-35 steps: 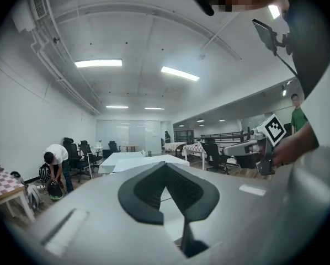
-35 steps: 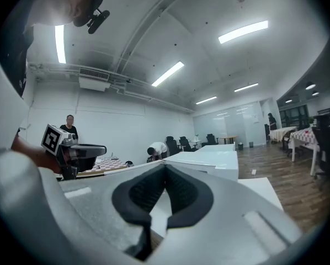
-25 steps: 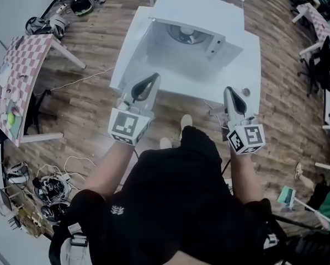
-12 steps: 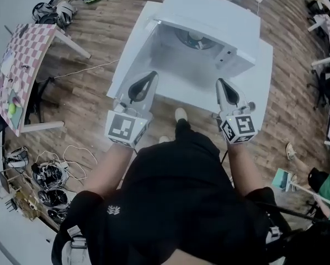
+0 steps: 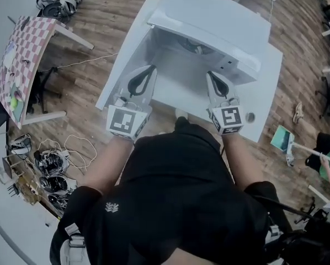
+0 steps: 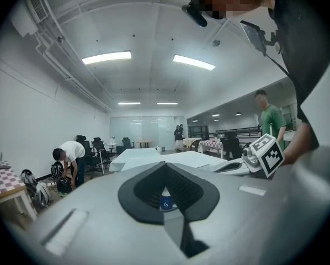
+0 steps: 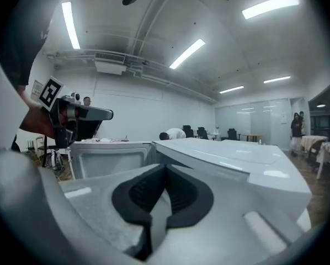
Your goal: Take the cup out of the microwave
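A white microwave point(image 5: 220, 15) stands on a white table point(image 5: 267, 87) with its door point(image 5: 125, 57) swung open to the left. Part of the turntable point(image 5: 201, 49) shows in the cavity; I cannot make out the cup in the head view. My left gripper point(image 5: 142, 77) is at the front left of the opening and my right gripper point(image 5: 217, 83) at the front right. Both are shut and hold nothing. In the left gripper view a small blue and white thing point(image 6: 165, 203) shows through the gap in the pads. The right gripper view shows the open door point(image 7: 107, 159) and the microwave's top point(image 7: 225, 153).
A small round object point(image 5: 250, 116) lies on the table right of the right gripper. A checkered table point(image 5: 19, 54) stands far left, cables and gear point(image 5: 49, 164) lie on the wooden floor, and people point(image 6: 68, 156) are in the room behind.
Both grippers have moved forward to the mouth of the open microwave, the right one also inward to the left. Both stay shut.
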Motion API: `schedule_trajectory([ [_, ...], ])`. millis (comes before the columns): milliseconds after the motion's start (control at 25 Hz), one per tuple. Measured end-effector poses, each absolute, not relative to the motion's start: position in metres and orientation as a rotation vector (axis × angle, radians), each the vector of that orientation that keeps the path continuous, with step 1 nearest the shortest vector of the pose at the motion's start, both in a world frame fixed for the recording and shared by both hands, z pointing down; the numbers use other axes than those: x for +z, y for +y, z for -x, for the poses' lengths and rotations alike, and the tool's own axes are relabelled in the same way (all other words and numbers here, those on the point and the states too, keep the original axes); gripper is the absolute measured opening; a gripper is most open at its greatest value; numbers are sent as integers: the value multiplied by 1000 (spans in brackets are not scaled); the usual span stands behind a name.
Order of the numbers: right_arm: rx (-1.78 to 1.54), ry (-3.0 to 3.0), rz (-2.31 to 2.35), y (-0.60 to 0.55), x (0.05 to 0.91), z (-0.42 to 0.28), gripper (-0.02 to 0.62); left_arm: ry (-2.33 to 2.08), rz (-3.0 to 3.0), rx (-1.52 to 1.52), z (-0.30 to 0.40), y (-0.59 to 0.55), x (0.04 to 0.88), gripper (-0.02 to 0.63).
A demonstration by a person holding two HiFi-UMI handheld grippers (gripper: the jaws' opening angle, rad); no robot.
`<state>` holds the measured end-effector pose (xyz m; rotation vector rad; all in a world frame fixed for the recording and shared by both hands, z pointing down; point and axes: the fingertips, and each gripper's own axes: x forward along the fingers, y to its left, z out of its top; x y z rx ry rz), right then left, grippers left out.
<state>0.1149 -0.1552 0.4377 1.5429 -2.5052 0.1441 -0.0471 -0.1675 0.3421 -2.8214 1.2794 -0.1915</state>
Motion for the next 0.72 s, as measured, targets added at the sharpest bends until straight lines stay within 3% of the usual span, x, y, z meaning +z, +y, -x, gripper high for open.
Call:
schedule_trajectory([
  [720, 153, -2502, -1533, -227, 488, -119, 0, 1344, 2816, -217, 11, -224, 397, 6],
])
